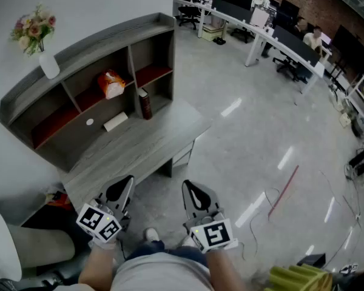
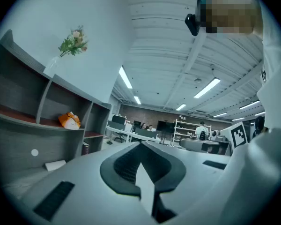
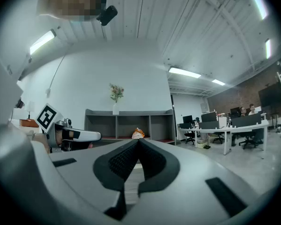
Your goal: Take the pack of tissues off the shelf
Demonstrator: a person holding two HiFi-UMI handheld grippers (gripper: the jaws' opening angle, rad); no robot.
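Note:
The pack of tissues (image 1: 112, 83) is orange and white and sits on the red board of the shelf's (image 1: 85, 53) middle compartment. It also shows in the left gripper view (image 2: 69, 121) and, small and far off, in the right gripper view (image 3: 138, 134). Both grippers are held low in front of the person's body, well short of the desk's near edge. My left gripper (image 1: 120, 190) is shut with nothing in it, its tips meeting (image 2: 140, 146). My right gripper (image 1: 194, 194) is shut and empty too (image 3: 138, 142).
The grey desk (image 1: 151, 144) carries the shelf. A dark red book (image 1: 145, 103) stands in it, and a white flat box (image 1: 115, 121) and a small white disc (image 1: 89, 122) lie below. A vase of flowers (image 1: 47, 62) stands on top. Office desks and chairs (image 1: 267, 29) are far right.

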